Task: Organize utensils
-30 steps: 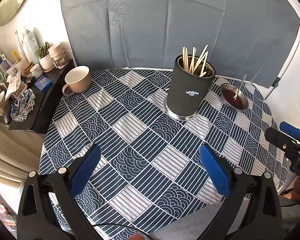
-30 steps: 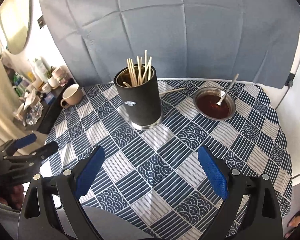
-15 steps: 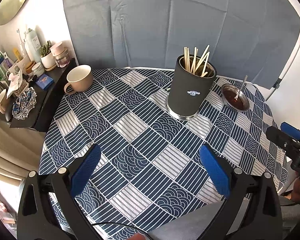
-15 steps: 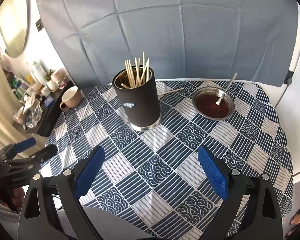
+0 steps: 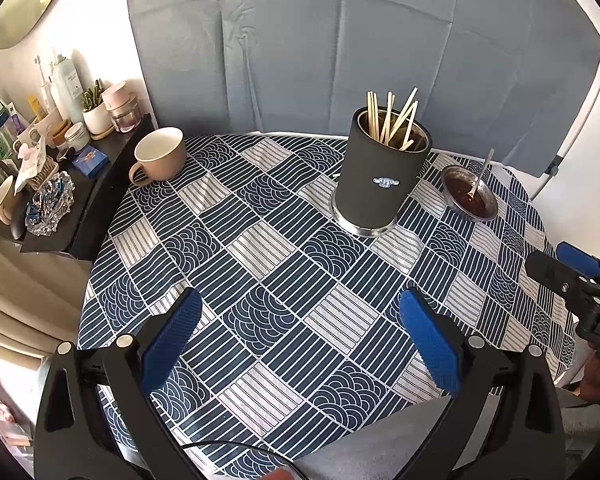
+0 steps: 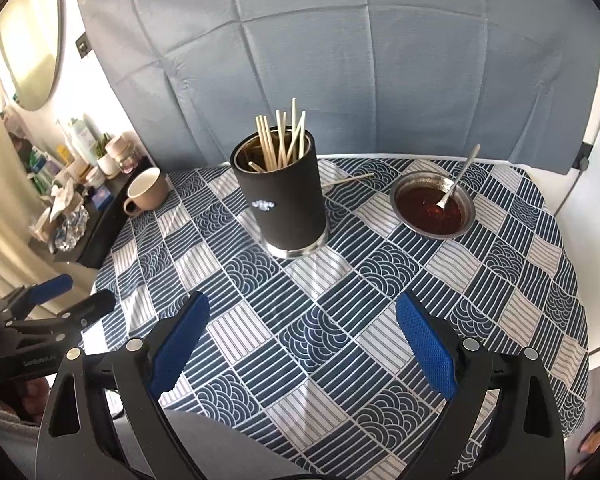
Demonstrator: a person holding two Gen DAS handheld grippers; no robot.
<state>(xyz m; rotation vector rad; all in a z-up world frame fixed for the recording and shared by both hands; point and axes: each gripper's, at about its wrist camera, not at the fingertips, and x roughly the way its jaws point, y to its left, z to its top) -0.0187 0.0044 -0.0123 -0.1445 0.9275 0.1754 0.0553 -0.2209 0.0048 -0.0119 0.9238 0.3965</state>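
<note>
L gripper point(image 5: 300, 344) & R gripper point(image 6: 302, 342) jaws apart, empty, hovering near edge | one chopstick point(image 6: 350, 179) loose behind holder point(image 6: 280, 196) | likely next pick

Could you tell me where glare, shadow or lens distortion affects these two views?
Left wrist view: fisheye bends the table edge and darkens the corners; sun stripes the tablecloth near the black holder. Right wrist view: a bright patch lies in front of the holder, whose steel base glints; the left gripper sits dim at the frame edge; the mirror is washed out.
</note>
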